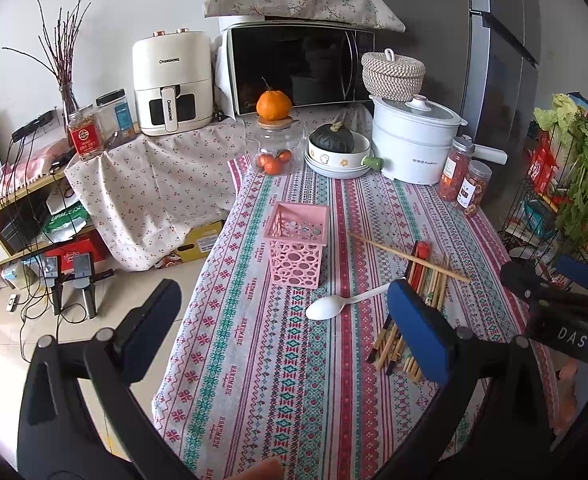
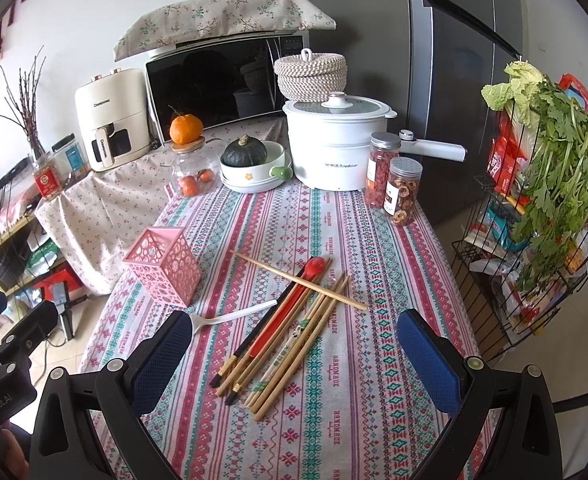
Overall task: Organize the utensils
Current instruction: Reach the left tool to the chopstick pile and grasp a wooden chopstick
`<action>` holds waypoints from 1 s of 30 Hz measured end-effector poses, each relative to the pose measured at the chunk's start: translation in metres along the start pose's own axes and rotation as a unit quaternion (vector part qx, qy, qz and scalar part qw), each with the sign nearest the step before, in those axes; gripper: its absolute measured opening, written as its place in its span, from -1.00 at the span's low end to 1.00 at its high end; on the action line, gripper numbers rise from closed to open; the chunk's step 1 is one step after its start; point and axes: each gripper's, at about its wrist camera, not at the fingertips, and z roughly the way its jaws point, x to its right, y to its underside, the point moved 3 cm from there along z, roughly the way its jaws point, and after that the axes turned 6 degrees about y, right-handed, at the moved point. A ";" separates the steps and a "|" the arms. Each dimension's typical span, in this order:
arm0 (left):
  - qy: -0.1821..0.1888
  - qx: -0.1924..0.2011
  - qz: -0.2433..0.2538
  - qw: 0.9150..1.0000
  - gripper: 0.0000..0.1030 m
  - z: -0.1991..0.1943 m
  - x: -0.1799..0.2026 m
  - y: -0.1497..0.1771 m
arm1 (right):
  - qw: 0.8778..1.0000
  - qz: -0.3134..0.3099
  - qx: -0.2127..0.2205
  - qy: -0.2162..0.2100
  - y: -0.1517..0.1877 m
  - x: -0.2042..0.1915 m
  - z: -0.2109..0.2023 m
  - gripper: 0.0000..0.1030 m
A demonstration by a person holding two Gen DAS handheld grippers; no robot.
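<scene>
A pink perforated utensil holder (image 1: 297, 248) (image 2: 162, 270) stands upright on the patterned tablecloth. A white plastic spoon (image 1: 336, 305) (image 2: 234, 316) lies in front of it. A pile of bamboo chopsticks (image 2: 294, 340) (image 1: 414, 312) and a red spoon (image 2: 294, 304) (image 1: 421, 254) lie to its right, with one chopstick (image 2: 298, 280) laid across them. My left gripper (image 1: 286, 332) is open and empty above the table's near edge. My right gripper (image 2: 294, 360) is open and empty, hovering over the chopstick pile.
At the back of the table stand a glass jar of oranges (image 1: 275, 148), stacked bowls with a squash (image 1: 336, 152), a white electric pot (image 1: 414, 144) and two snack jars (image 1: 464, 176). A wire rack of vegetables (image 2: 534, 208) stands at the right. The floor drops off at the left.
</scene>
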 end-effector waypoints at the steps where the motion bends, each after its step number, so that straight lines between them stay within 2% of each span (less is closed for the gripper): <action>1: 0.004 0.001 0.005 1.000 0.99 0.001 0.002 -0.001 | 1.000 0.000 -0.002 0.004 -0.001 0.002 0.003 1.00; 5: 0.051 -0.020 0.021 0.998 0.99 0.015 0.010 -0.004 | 1.000 -0.005 -0.001 0.031 -0.007 0.010 0.014 1.00; 9: 0.070 -0.054 0.057 0.994 0.99 0.039 0.025 -0.008 | 0.999 0.014 -0.027 0.021 -0.015 0.026 0.031 1.00; 12: 0.096 -0.093 0.055 0.989 0.99 0.059 0.034 -0.013 | 0.997 0.047 -0.057 0.006 -0.019 0.044 0.049 1.00; 18: 0.104 -0.151 0.052 0.982 0.99 0.092 0.060 -0.025 | 0.990 0.078 -0.117 0.023 -0.022 0.076 0.090 1.00; 21: 0.133 -0.185 0.028 0.973 0.93 0.113 0.076 -0.032 | 0.986 0.087 -0.136 0.034 -0.020 0.089 0.104 1.00; 24: 0.151 -0.214 -0.005 0.965 0.73 0.144 0.090 -0.039 | 0.983 0.101 -0.149 0.037 -0.017 0.101 0.114 1.00; 26: 0.152 -0.234 -0.023 0.960 0.29 0.168 0.097 -0.040 | 0.981 0.110 -0.153 0.042 -0.015 0.106 0.118 1.00; 28: 0.142 -0.252 -0.044 0.956 0.18 0.194 0.102 -0.037 | 0.980 0.118 -0.157 0.038 -0.014 0.109 0.119 1.00; 30: 0.118 -0.262 -0.058 0.956 0.11 0.220 0.102 -0.034 | 0.980 0.123 -0.155 0.028 -0.014 0.111 0.117 1.00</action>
